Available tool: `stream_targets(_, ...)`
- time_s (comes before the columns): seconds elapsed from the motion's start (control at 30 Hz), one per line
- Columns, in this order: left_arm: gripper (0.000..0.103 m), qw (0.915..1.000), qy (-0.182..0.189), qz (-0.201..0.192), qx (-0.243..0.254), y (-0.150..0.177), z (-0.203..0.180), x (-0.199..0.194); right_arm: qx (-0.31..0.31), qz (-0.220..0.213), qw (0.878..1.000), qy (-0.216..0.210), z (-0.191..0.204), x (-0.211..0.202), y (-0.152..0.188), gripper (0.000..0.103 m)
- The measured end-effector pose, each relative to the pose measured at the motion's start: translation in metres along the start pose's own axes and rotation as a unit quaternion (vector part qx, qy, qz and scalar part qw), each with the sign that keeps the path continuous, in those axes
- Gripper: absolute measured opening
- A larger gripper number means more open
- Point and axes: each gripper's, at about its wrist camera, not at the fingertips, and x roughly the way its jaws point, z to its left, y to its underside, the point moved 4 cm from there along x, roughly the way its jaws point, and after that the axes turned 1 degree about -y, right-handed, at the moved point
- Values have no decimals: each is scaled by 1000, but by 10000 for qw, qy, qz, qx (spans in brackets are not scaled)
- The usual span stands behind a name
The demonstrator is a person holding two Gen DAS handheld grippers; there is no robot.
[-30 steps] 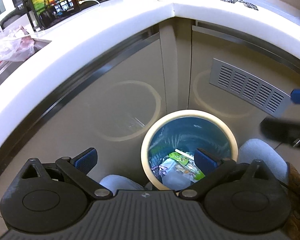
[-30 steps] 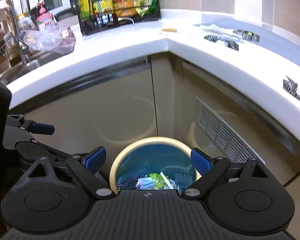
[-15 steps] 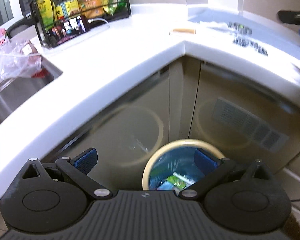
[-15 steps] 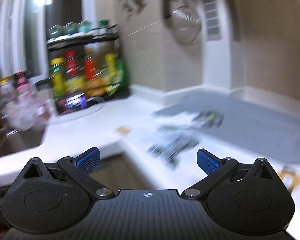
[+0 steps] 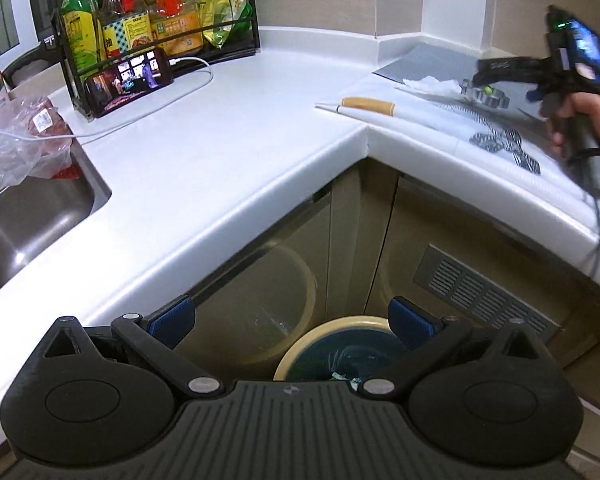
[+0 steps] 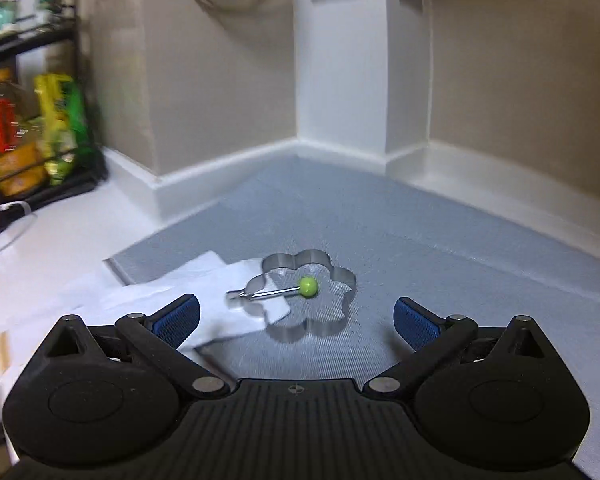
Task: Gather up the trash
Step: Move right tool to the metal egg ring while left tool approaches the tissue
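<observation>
My left gripper (image 5: 292, 320) is open and empty, held above the round cream-rimmed trash bin (image 5: 300, 344) with a blue liner on the floor in the cabinet corner. My right gripper (image 6: 296, 318) is open and empty, low over the grey mat (image 6: 420, 240), just short of a white crumpled tissue (image 6: 204, 292). The tissue lies partly under a flower-shaped metal ring (image 6: 324, 280) with a green-knobbed handle. In the left wrist view the right gripper (image 5: 496, 68) reaches over the tissue (image 5: 432, 85) on the right counter. Black-and-white wrappers (image 5: 504, 144) lie near that counter's edge.
A white corner counter (image 5: 220, 136) holds a black rack of bottles (image 5: 148, 28), a phone with cable (image 5: 128, 80), and a cork-handled white item (image 5: 372, 106). A sink (image 5: 24, 220) with a plastic bag (image 5: 16, 140) is at the left. Walls enclose the mat.
Both grippers rose from over the bin. The right one swung up and right onto the counter, now facing the tissue and metal ring. The left one lifted, so the bin sits lower in view.
</observation>
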Motion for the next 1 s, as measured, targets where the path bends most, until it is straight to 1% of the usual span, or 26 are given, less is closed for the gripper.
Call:
stream_targets(0.07, 103, 10000, 8, -13, -3, -5, -1, 2, 188, 264, 9995, 9, 1, 20, -2, 103)
stream_targets(0.13, 103, 10000, 16, -26, 15, -9, -2, 4, 276, 416, 9987, -30, 5, 34, -2, 103)
stream_targets(0.23, 103, 10000, 22, -25, 56, -13, -4, 7, 152, 545, 9983, 159, 12, 45, -3, 103)
stream_targets(0.27, 103, 10000, 28, -25, 65, -14, -5, 8, 83, 580, 9980, 234, 15, 47, -3, 101)
stream_targets(0.3, 103, 10000, 37, -26, 70, -14, -5, 9, 38, 583, 9979, 289, 15, 47, -3, 96)
stream_targets(0.33, 103, 10000, 44, -28, 66, -15, -6, 9, 17, 529, 9980, 340, 16, 46, -3, 88)
stream_targets(0.43, 103, 9999, 66, -46, 93, -16, -8, 9, 37, 302, 9991, 306, 13, 37, -5, 87)
stream_targets(0.5, 103, 9998, 62, -82, 143, -19, -11, 9, 66, 144, 9991, 399, 7, 27, -6, 87)
stream_targets(0.63, 103, 9993, 109, -259, 244, -31, -19, 6, 274, -214, 9984, 448, -16, -4, -10, 87)
stream_targets(0.7, 103, 9985, 158, -416, 304, -42, -26, 5, 332, -250, 9976, 553, -32, -23, -8, 88)
stream_targets(0.8, 103, 9964, 306, -659, 435, -64, -46, 7, 254, -183, 9968, 729, -55, -48, 7, 88)
stream_targets(0.87, 103, 9943, 479, -802, 507, -85, -63, 11, 153, -125, 9960, 867, -68, -59, 21, 88)
stream_targets(0.9, 103, 9934, 605, -837, 506, -95, -71, 14, 119, -103, 9952, 961, -73, -64, 27, 88)
stream_targets(0.97, 103, 9892, 1015, -932, 492, -122, -95, 21, 123, -108, 9936, 1119, -83, -69, 38, 88)
stream_targets(1.0, 103, 9876, 1154, -947, 479, -135, -106, 27, 153, -112, 9929, 1175, -87, -70, 42, 88)
